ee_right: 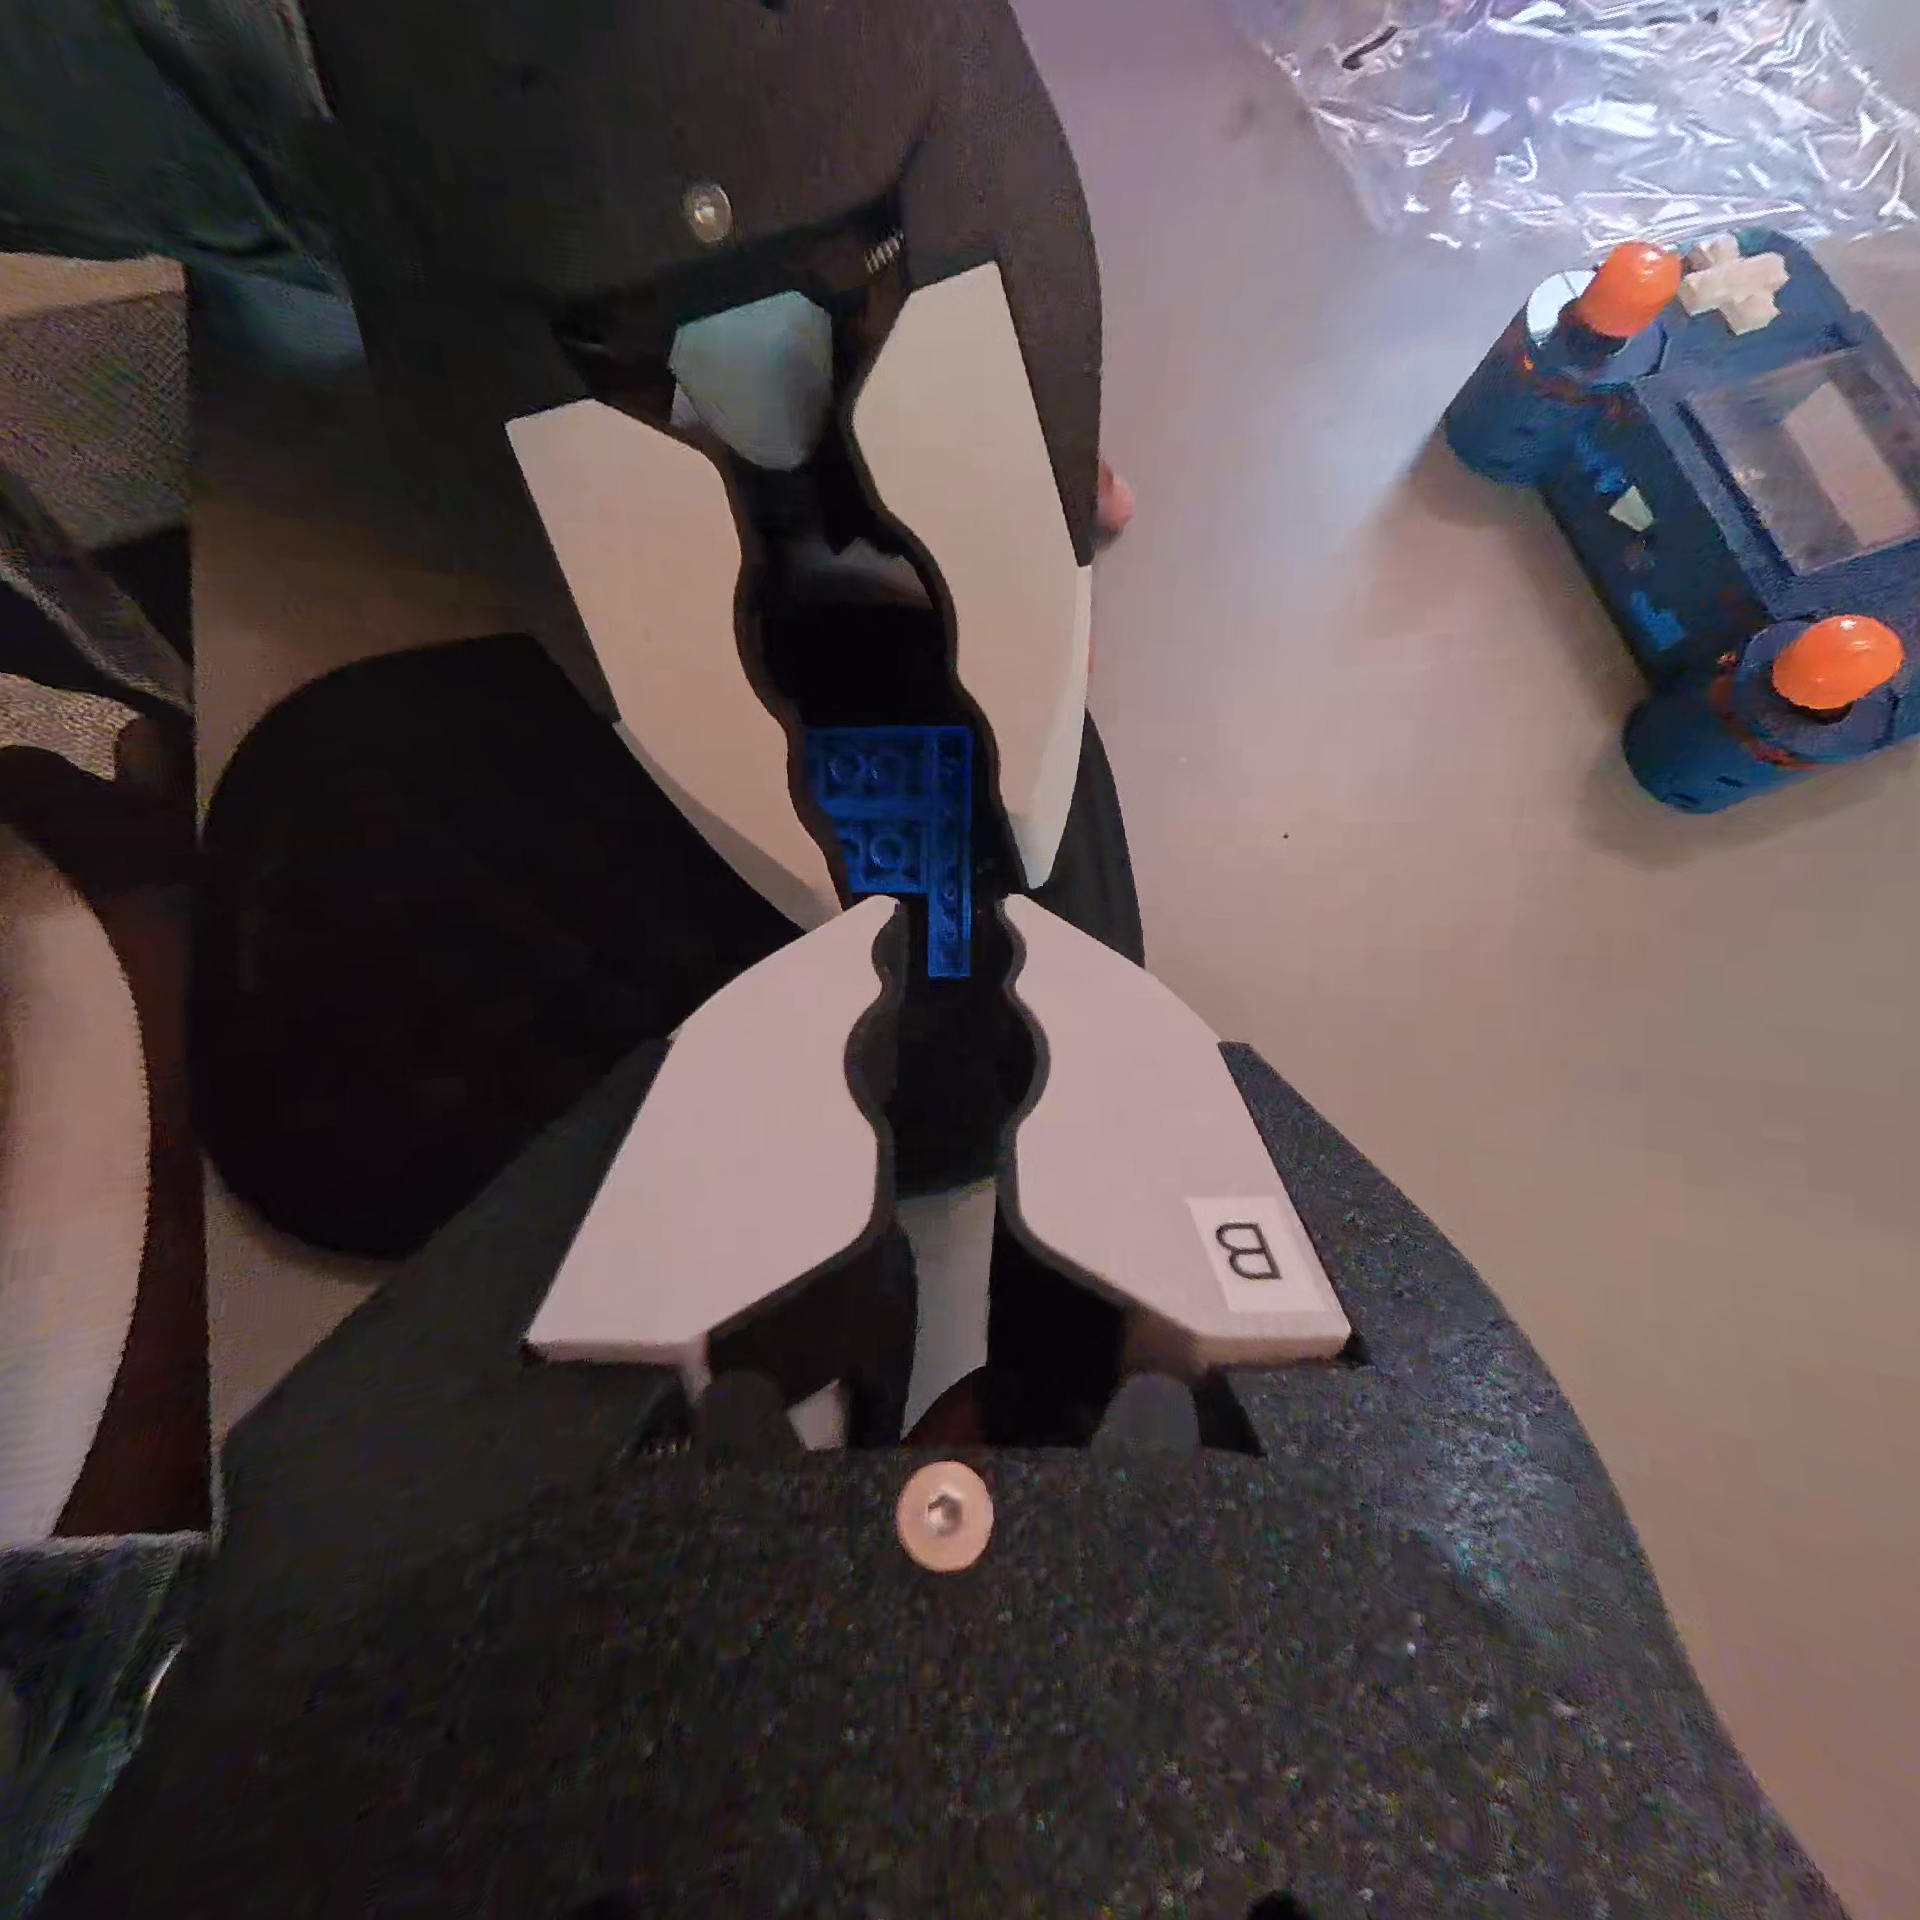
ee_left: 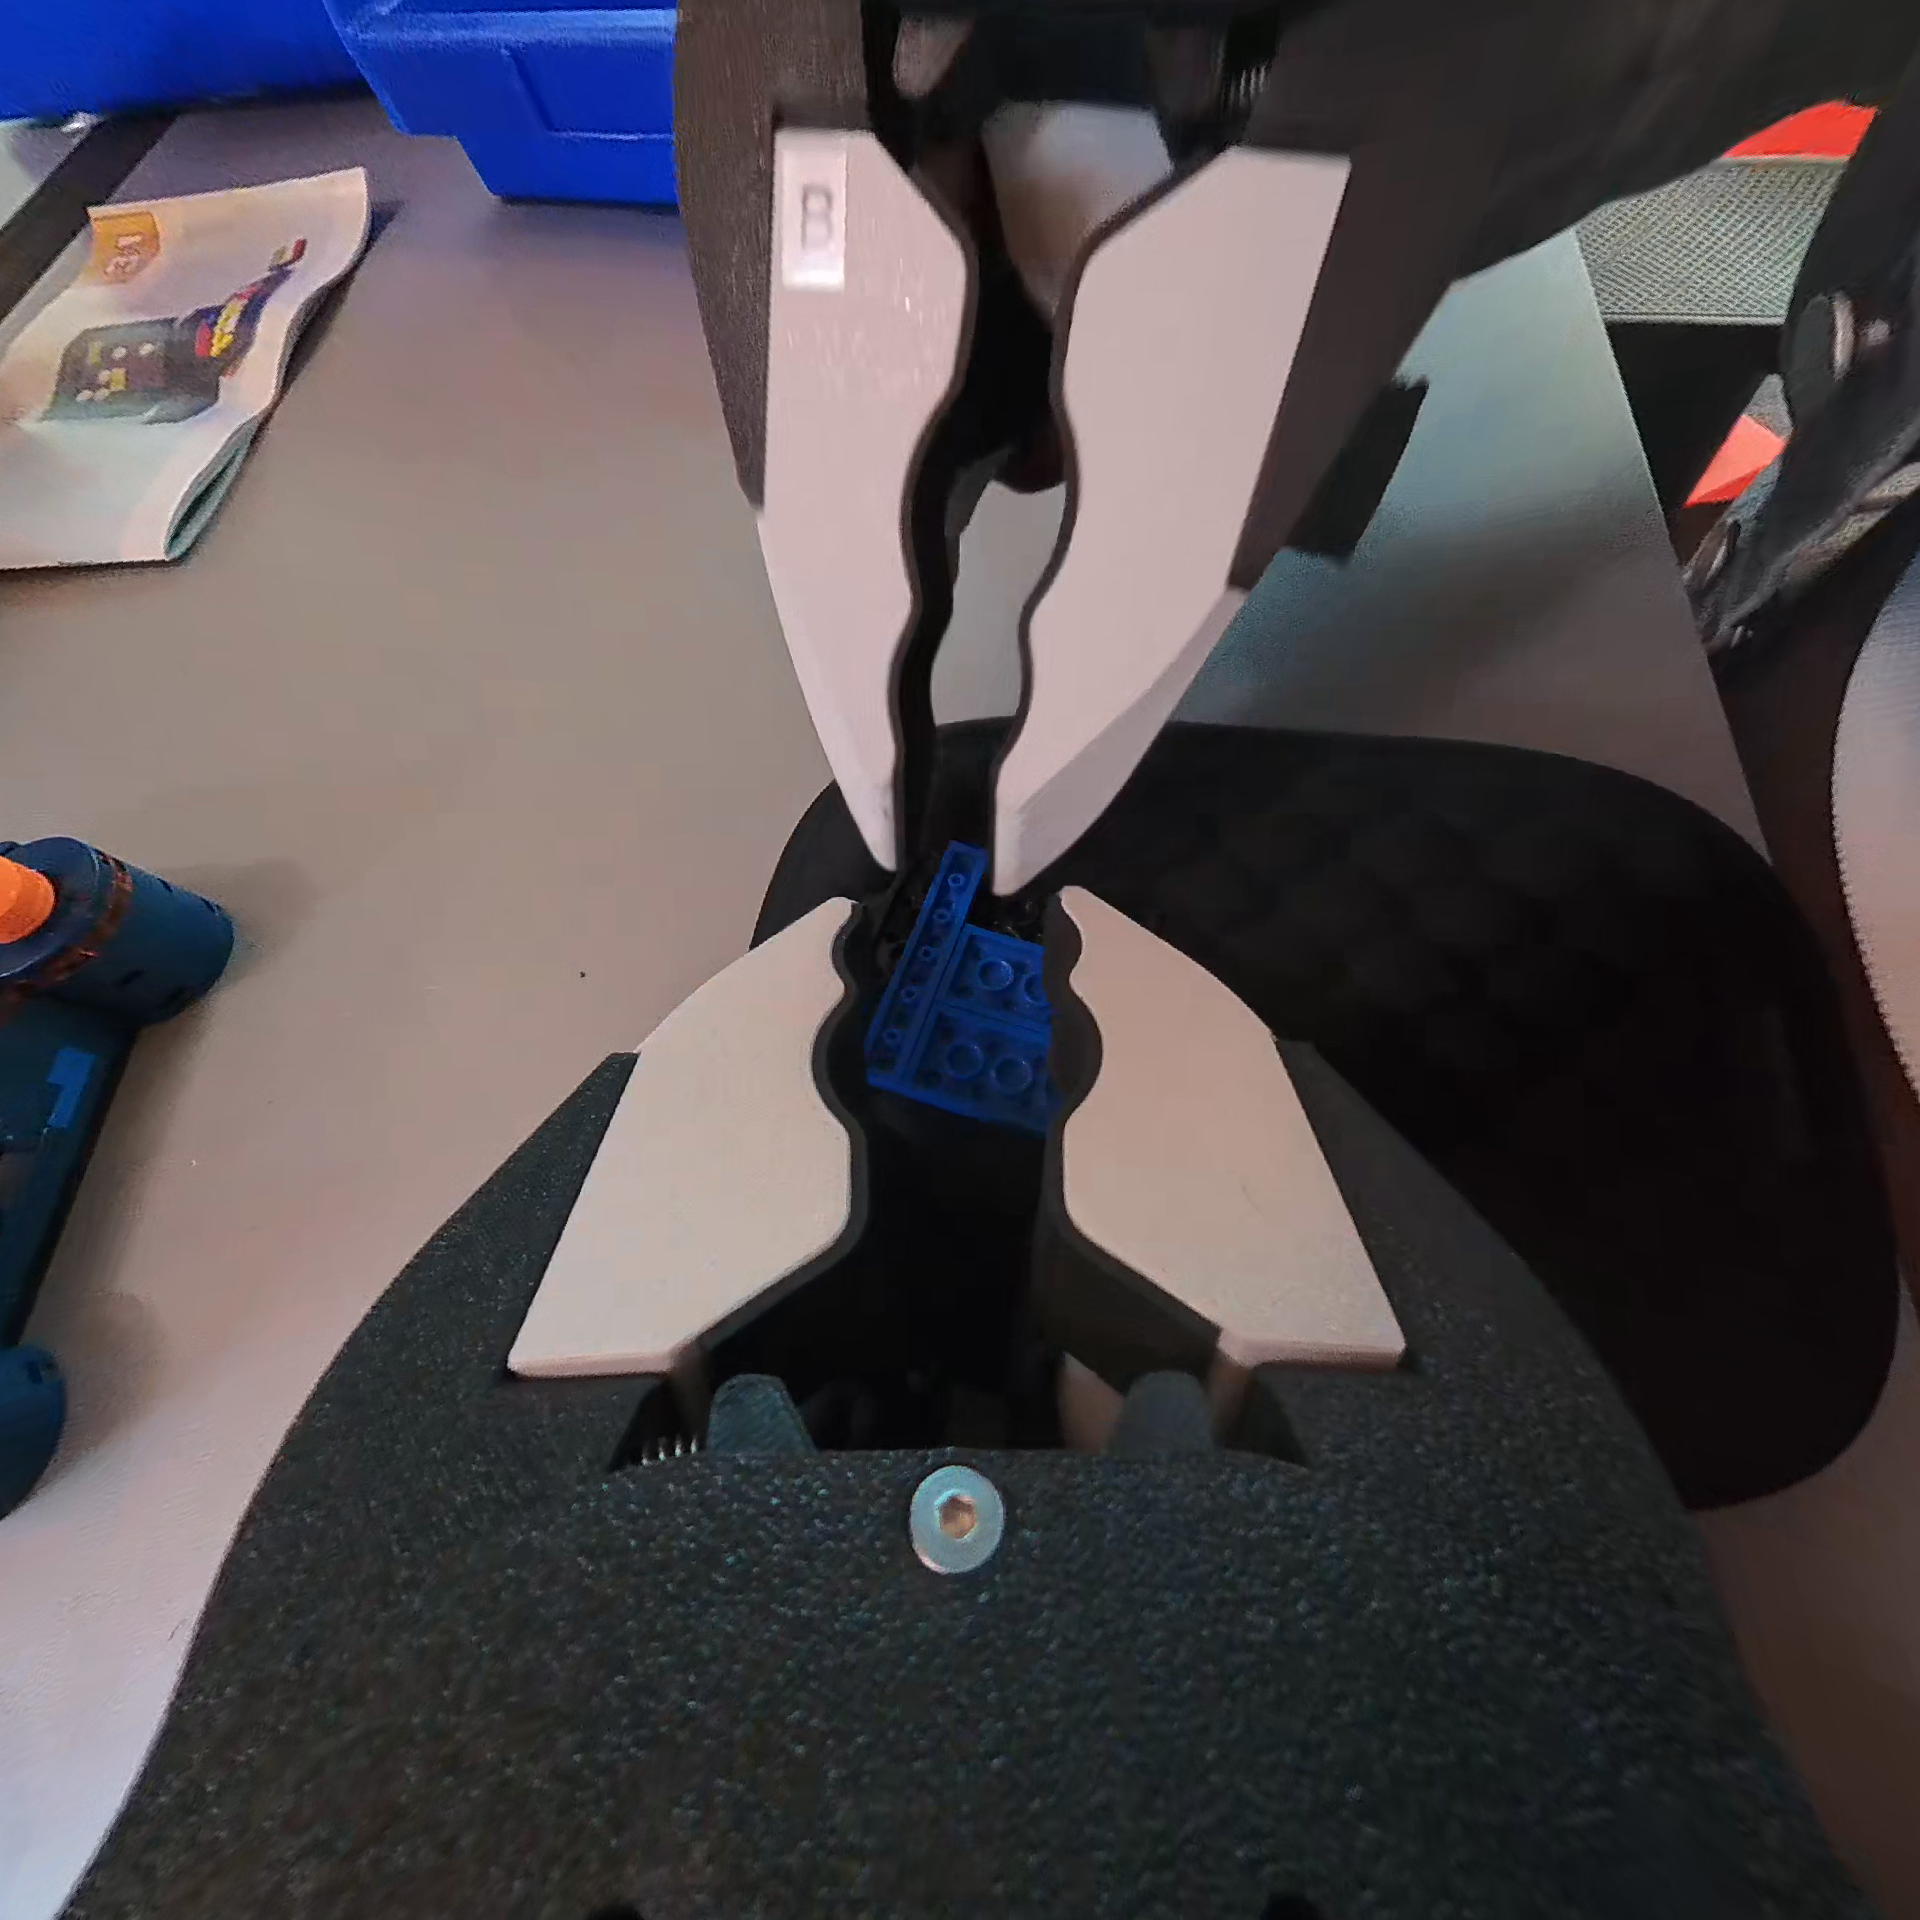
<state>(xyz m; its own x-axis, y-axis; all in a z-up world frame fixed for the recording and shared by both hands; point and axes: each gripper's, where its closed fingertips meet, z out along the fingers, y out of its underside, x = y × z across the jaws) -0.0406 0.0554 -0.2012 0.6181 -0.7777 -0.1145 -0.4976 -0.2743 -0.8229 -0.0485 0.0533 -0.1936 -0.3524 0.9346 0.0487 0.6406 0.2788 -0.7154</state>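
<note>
**Two claws, one little blue brick assembly**

A small blue brick assembly (ee_left: 966, 1003) is held up in the air between both claws, above a black round pad (ee_left: 1455, 1039) that lies on the grey tabletop (ee_left: 499, 727). It's made of two studded plates with a narrow strip along one edge.

The left claw (ee_left: 961, 920) is pinched on the wider plate end, its pale fingers (ee_left: 727, 1143) closed against the sides. The right claw (ee_right: 951, 914) comes in from the opposite side, tip to tip with the left one, and is clamped on the narrow strip end that sticks out.

Off to the side, a dark blue brick-built game controller (ee_right: 1714, 520) with orange sticks is seen on the tabletop, well apart from the claws. A crinkled clear plastic bag (ee_right: 1610, 104) lies behind it. An instruction booklet (ee_left: 156, 364) and a blue bin (ee_left: 520, 94) are seen farther back.
</note>
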